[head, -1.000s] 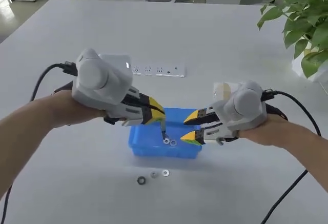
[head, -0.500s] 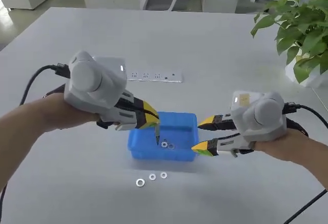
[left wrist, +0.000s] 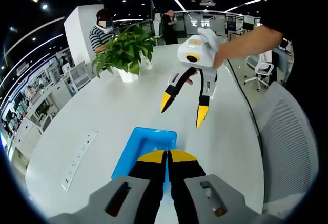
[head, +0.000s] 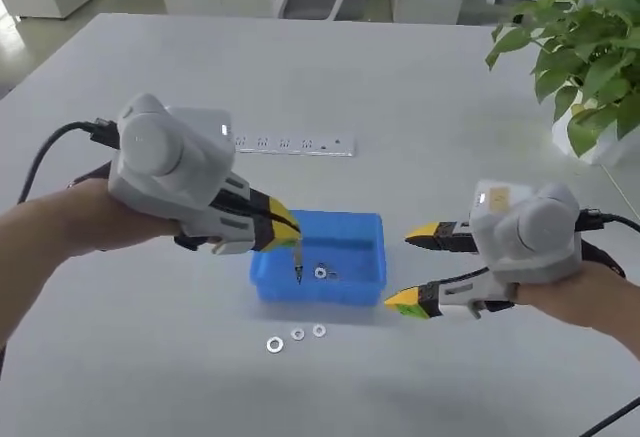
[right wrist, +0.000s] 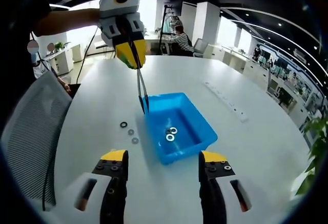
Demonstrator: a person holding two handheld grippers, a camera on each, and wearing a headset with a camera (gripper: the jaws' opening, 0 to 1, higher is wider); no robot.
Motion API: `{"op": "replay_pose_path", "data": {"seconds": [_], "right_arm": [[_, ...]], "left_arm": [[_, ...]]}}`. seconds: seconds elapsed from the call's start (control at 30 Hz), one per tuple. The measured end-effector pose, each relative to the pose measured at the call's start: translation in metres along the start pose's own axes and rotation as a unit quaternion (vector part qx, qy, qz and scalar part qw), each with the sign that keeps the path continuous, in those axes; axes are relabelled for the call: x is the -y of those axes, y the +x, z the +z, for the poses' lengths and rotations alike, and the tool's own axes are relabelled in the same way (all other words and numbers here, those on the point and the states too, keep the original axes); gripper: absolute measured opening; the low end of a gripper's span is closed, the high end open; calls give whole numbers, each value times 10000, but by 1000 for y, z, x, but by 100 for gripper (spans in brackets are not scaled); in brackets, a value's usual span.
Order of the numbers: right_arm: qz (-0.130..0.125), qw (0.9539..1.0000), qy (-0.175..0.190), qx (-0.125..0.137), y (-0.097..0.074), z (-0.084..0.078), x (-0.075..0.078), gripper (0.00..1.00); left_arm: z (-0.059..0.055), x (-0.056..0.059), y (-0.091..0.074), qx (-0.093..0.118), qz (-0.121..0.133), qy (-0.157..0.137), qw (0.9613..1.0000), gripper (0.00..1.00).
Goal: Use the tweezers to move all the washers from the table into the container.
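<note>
My left gripper (head: 284, 231) is shut on a pair of thin metal tweezers (head: 297, 265) that point down over the left part of the blue container (head: 360, 229). Inside it lie three washers (head: 320, 273). Three more washers (head: 297, 334) lie in a row on the white table just in front of it. My right gripper (head: 400, 271) hovers open to the right of the container, holding nothing. In the right gripper view the tweezers (right wrist: 141, 88) hang from the left gripper (right wrist: 129, 49), their tips near the container's (right wrist: 202, 126) left rim, beside the table washers (right wrist: 130, 131).
A white power strip (head: 285, 144) lies behind the container. A potted plant (head: 580, 47) stands at the table's far right edge. Office chairs stand beyond the far edge. The table (head: 140, 377) is bare in front and to the left.
My right gripper has drawn back to the right, off the container. The left gripper and tweezers have shifted a little left over the container. The washers lie as before.
</note>
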State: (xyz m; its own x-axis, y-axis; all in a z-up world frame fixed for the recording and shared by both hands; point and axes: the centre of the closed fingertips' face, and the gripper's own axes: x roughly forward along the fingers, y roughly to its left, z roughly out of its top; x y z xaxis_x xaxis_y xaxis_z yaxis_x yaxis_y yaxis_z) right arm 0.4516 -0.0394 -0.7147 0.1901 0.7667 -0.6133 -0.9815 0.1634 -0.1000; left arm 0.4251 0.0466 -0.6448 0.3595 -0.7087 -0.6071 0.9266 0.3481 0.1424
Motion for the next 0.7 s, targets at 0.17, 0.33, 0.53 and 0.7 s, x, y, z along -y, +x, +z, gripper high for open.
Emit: {"op": "replay_pose_path", "data": {"seconds": [0.17, 0.33, 0.53, 0.7], "right_arm": [[-7, 10000, 41, 2, -2, -3, -7, 64], [-16, 10000, 56, 65, -3, -5, -13, 73], [-41, 9998, 135, 121, -2, -7, -18, 82], [-96, 9997, 173, 151, -2, -8, -21, 89]], "left_arm": [[0, 5, -3, 2, -12, -6, 10000, 5], [-3, 10, -6, -4, -26, -9, 10000, 5], [-7, 18, -7, 4, -54, -13, 10000, 5], [-13, 23, -6, -10, -78, 8, 10000, 5]]}}
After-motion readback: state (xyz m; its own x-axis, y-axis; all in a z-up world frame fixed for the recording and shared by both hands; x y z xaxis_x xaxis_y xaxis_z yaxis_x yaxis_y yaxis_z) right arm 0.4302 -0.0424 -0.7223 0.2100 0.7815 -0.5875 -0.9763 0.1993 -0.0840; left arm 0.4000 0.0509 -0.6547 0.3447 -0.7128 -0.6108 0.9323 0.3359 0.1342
